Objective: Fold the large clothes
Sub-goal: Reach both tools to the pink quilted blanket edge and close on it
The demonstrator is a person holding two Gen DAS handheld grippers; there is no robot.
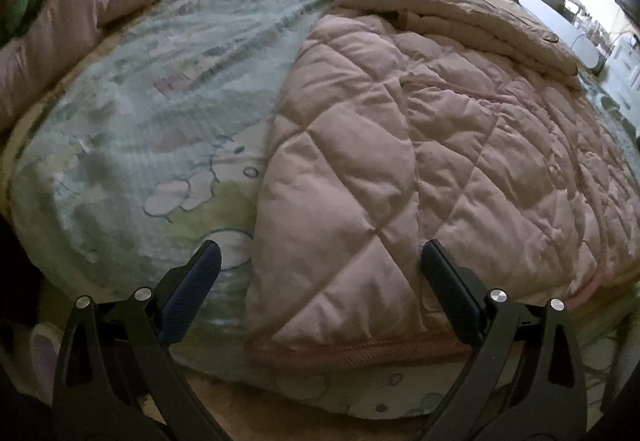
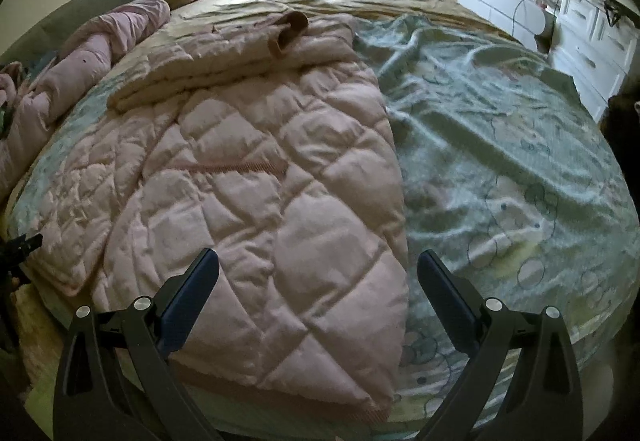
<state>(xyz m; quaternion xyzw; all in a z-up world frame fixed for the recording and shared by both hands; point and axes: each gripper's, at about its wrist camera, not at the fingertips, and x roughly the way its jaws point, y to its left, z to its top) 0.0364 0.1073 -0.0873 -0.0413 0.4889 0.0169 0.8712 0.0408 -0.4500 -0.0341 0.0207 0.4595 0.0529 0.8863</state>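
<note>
A large pale pink quilted coat [image 1: 420, 161] lies flat on the bed, its hem at the near edge; it also shows in the right wrist view [image 2: 248, 181]. A sleeve [image 2: 224, 53] with a tan ribbed cuff [image 2: 290, 31] is folded across its far end. My left gripper [image 1: 320, 261] is open and empty, just above the coat's left hem corner. My right gripper [image 2: 318, 269] is open and empty, above the coat's right hem corner.
The bed has a light green patterned sheet [image 1: 160, 121], which also shows in the right wrist view [image 2: 500, 141]. A rolled pink quilt [image 1: 100, 9] lies along the left side. White drawers [image 2: 592, 41] stand to the right. A window is at the far end.
</note>
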